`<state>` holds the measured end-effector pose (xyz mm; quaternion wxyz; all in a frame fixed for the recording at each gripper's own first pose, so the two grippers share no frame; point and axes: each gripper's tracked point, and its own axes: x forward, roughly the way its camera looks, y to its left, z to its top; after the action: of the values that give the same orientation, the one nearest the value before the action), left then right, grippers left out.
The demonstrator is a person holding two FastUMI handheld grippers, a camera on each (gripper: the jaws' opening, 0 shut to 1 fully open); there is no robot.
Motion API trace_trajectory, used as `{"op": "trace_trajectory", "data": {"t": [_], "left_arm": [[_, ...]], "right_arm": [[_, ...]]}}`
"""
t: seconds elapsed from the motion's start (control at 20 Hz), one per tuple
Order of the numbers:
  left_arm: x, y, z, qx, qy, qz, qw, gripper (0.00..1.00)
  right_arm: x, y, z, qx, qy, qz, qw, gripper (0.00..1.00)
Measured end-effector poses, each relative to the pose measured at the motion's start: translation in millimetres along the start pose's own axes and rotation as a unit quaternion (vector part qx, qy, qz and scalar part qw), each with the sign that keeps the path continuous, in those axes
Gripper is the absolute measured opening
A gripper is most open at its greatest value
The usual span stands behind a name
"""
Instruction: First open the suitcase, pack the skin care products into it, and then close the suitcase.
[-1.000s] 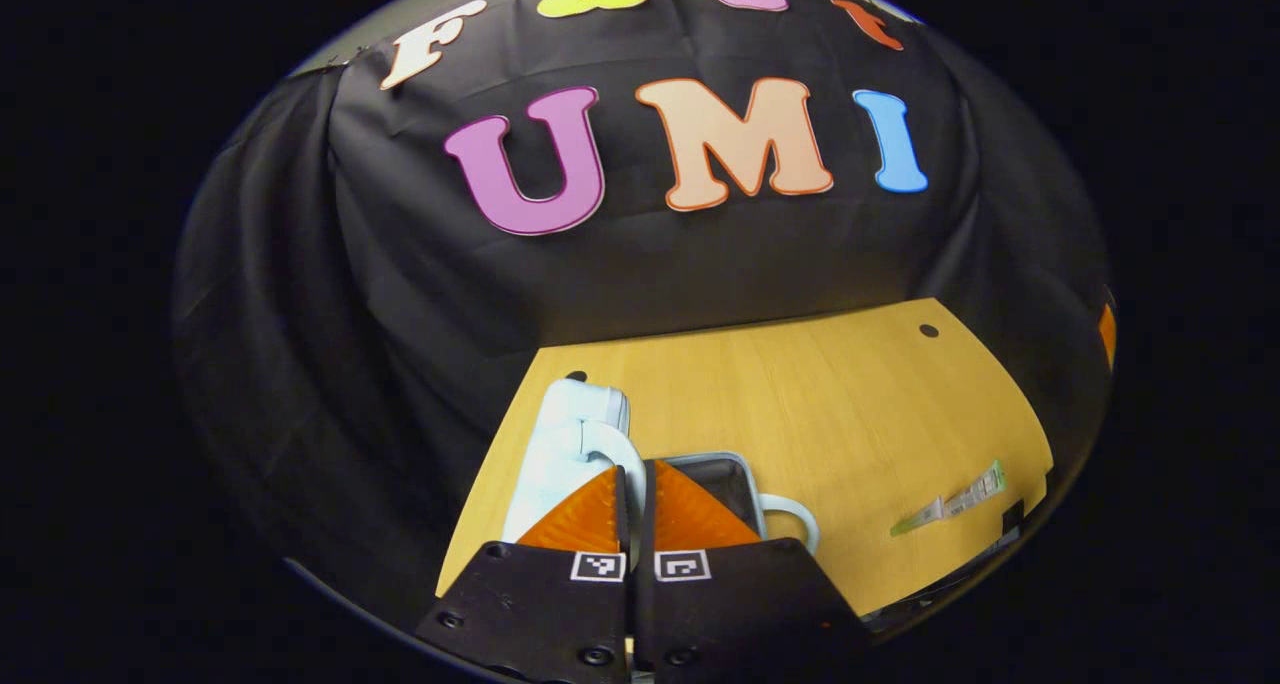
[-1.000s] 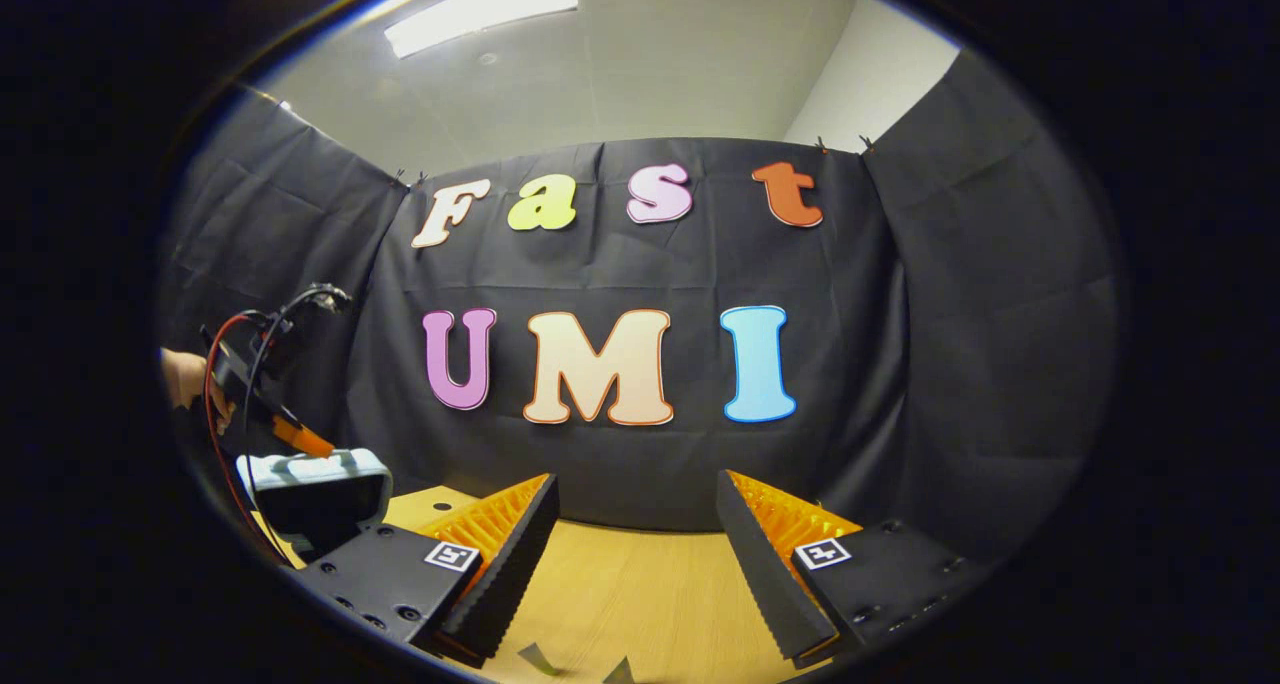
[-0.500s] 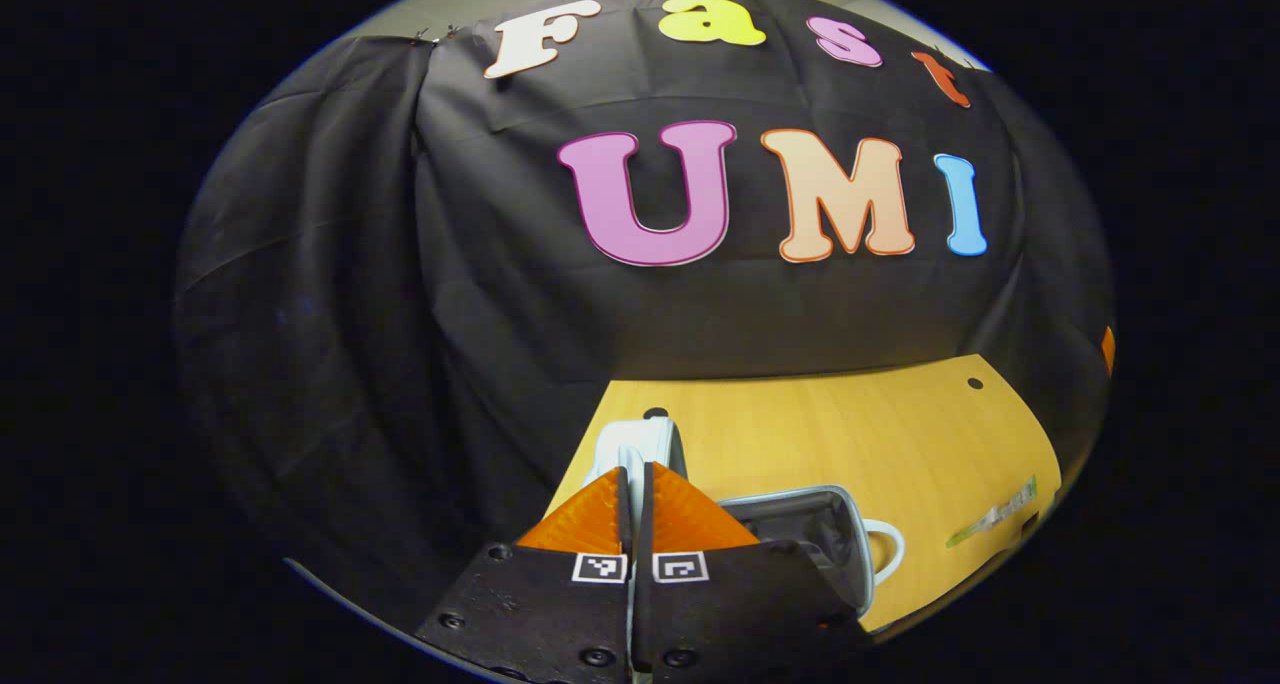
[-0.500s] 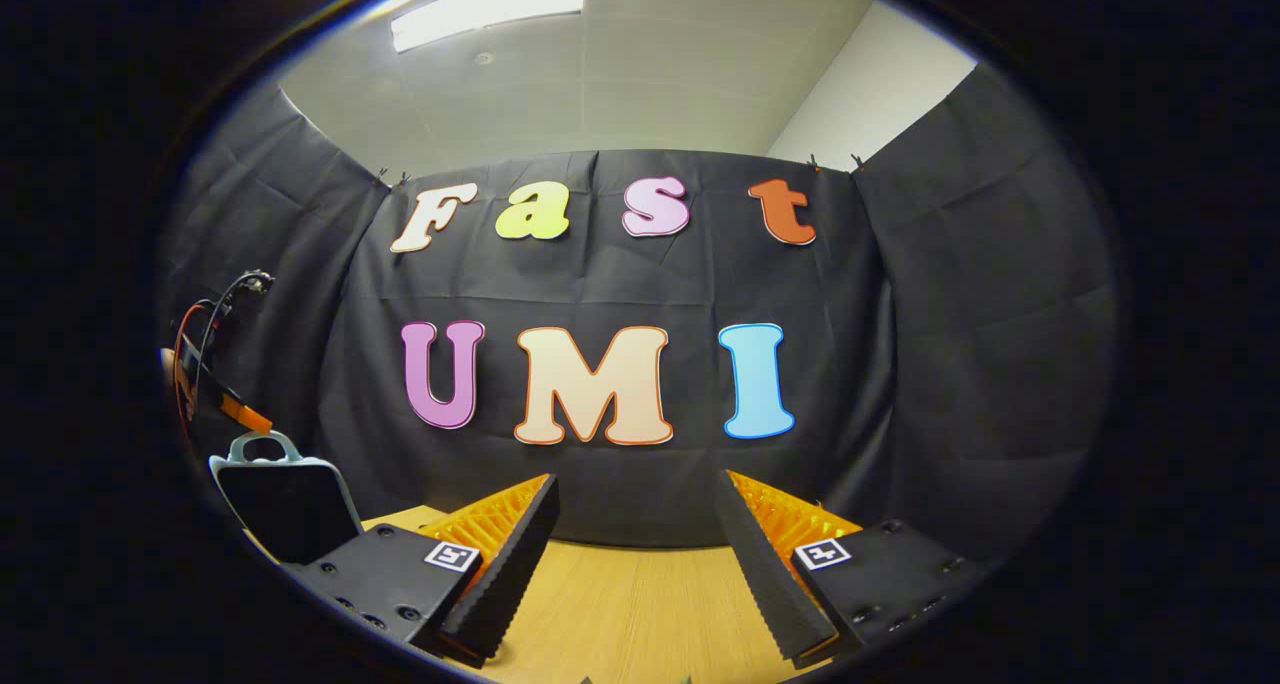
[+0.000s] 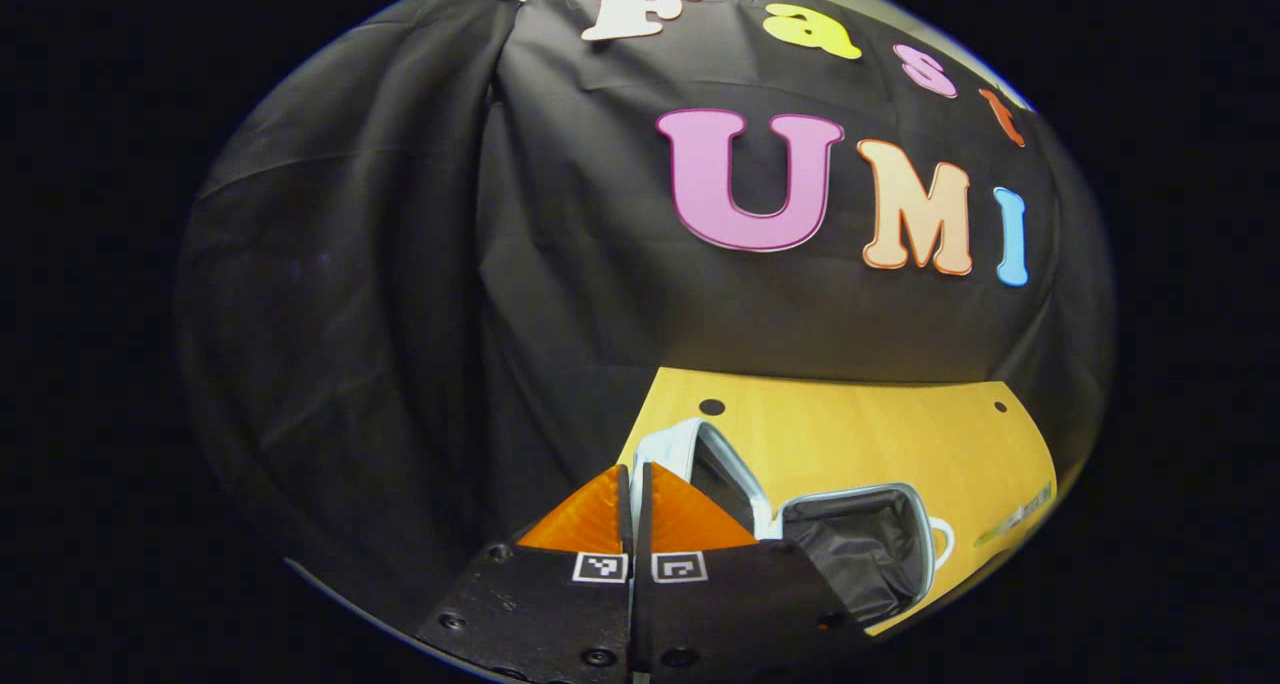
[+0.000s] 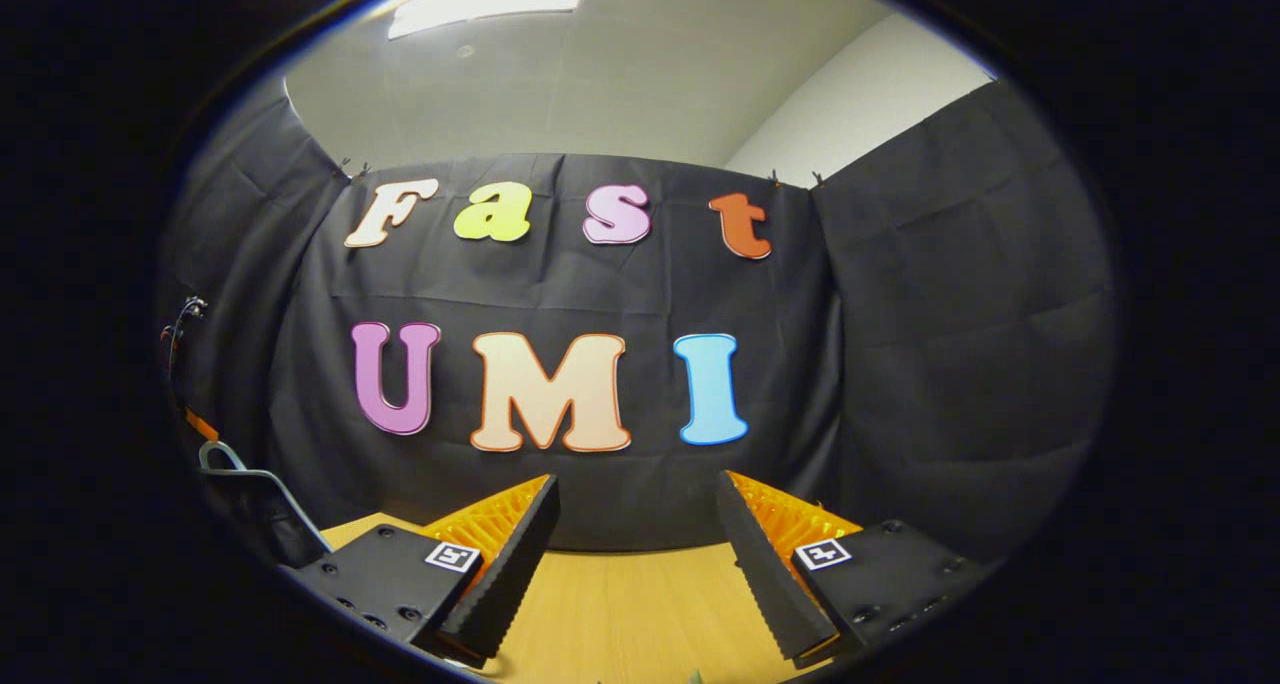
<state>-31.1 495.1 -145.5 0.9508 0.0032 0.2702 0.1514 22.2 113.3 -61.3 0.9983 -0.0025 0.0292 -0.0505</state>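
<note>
1. Black cloth walls close round a yellow wood-grain bench [image 5: 860, 439] with small dark holes.
2. Left gripper [image 5: 636, 494]: jaws pressed together, whether they pinch anything cannot be told.
3. Just beyond lies the pale blue hard-shell suitcase [image 5: 850, 544], open, dark wrinkled lining showing, lid [image 5: 700, 459] tilted up.
4. Right gripper [image 6: 637, 554]: jaws spread wide over bare bench, ridged inner faces.
5. A thin green skin-care sachet [image 5: 1015, 519] lies near the bench's right edge, apart from the suitcase.
</note>
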Motion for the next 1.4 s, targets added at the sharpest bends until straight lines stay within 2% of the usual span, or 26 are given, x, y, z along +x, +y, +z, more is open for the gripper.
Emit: {"op": "trace_trajectory", "data": {"t": [0.2, 0.35, 0.4, 0.5, 0.6, 0.7, 0.8, 0.9, 1.05, 1.1, 1.15, 1.4], "left_arm": [[18.4, 27.8, -20.9, -0.015, 0.002, 0.007, 1.0, 0.0], [35.3, 56.3, -46.7, -0.033, 0.01, 0.02, 0.999, 0.0], [42.3, 63.5, -55.6, -0.043, 0.011, 0.017, 0.999, 0.0], [55.9, 56.9, -70.8, -0.082, 0.017, -0.014, 0.996, 0.0], [72.5, 67.0, -114.5, -0.059, 0.065, -0.002, 0.996, 0.0], [82.1, 63.8, -137.0, -0.04, 0.082, 0.0, 0.996, 0.0], [80.9, 60.4, -124.6, -0.025, 0.047, 0.006, 0.999, 0.0], [77.9, 53.4, -100.9, -0.039, 0.002, 0.009, 0.999, 0.0], [63.5, 42.9, -66.7, -0.054, -0.055, 0.024, 0.997, 1.0], [54.3, 38.5, -51.0, -0.048, -0.076, 0.032, 0.995, 0.94], [44.4, 29.7, -34.3, -0.042, -0.101, 0.037, 0.993, 0.93], [-5.7, -33.8, 29.3, -0.043, -0.19, 0.03, 0.98, 0.95]], "right_arm": [[-4.7, -8.1, 8.6, 0.008, -0.005, -0.032, 0.999, 0.98], [-4.8, -6.6, 5.4, -0.001, 0.001, -0.037, 0.999, 0.99], [-4.4, -6.6, 2.9, -0.004, 0.005, -0.037, 0.999, 0.98], [-3.5, -6.9, -0.4, -0.001, 0.016, -0.043, 0.999, 0.99], [-1.3, -6.9, -2.6, 0.009, 0.027, -0.049, 0.998, 0.99], [-1.5, -8.2, -2.6, 0.007, 0.031, -0.052, 0.998, 0.98], [-2.6, -10.7, 1.4, -0.007, 0.029, -0.054, 0.998, 0.98], [-2.9, -9.9, 6.6, -0.014, 0.024, -0.049, 0.998, 0.98], [-2.3, -14.3, 15.1, -0.014, 0.013, -0.047, 0.999, 0.98], [-2.2, -17.3, 17.9, -0.015, 0.008, -0.047, 0.999, 0.99], [-1.2, -19.4, 19.8, -0.017, 0.004, -0.045, 0.999, 0.99], [3.0, -30.9, 19.4, -0.015, 0.002, -0.021, 1.0, 0.98]]}}
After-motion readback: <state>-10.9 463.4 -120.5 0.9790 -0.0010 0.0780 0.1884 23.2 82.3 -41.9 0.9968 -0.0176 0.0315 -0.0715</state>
